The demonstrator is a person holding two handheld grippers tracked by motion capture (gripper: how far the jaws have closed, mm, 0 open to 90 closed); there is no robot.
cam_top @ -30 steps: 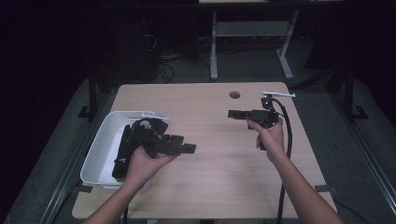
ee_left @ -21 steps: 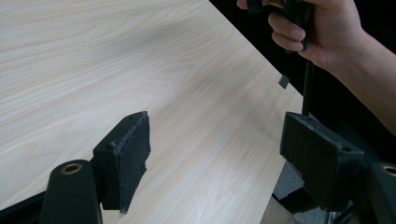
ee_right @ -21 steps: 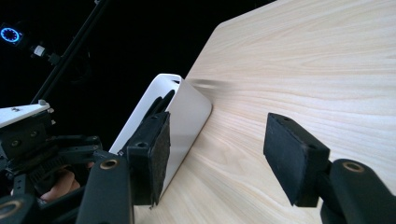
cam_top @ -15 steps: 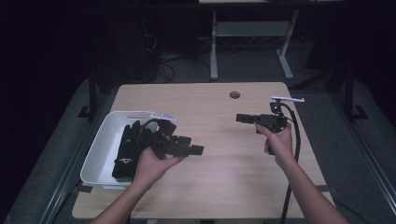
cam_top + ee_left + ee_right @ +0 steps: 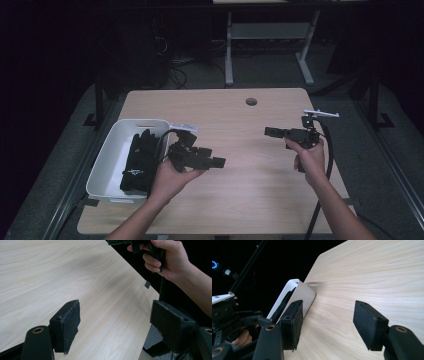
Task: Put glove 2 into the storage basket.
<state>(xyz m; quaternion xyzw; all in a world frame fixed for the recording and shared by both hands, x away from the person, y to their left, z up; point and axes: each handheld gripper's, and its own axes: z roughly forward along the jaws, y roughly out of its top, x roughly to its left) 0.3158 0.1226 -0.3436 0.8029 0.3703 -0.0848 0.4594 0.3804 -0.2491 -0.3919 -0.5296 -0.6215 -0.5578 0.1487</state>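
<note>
Grippers both gape empty over the table point(image 5: 240, 125). Left gripper point(image 5: 216, 162) hovers just beside the white bin point(image 5: 107, 160), right gripper point(image 5: 270, 131) well apart.

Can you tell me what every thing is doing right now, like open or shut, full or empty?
left gripper: open, nothing between its jaws, held over the table beside the bin.
right gripper: open, nothing between its jaws, held over the table's right side.
white bin: upright at the table's left edge, with black fabric in it.
black fabric: lying in the bin, touched by no gripper.
table: bare wood between the grippers.
</note>
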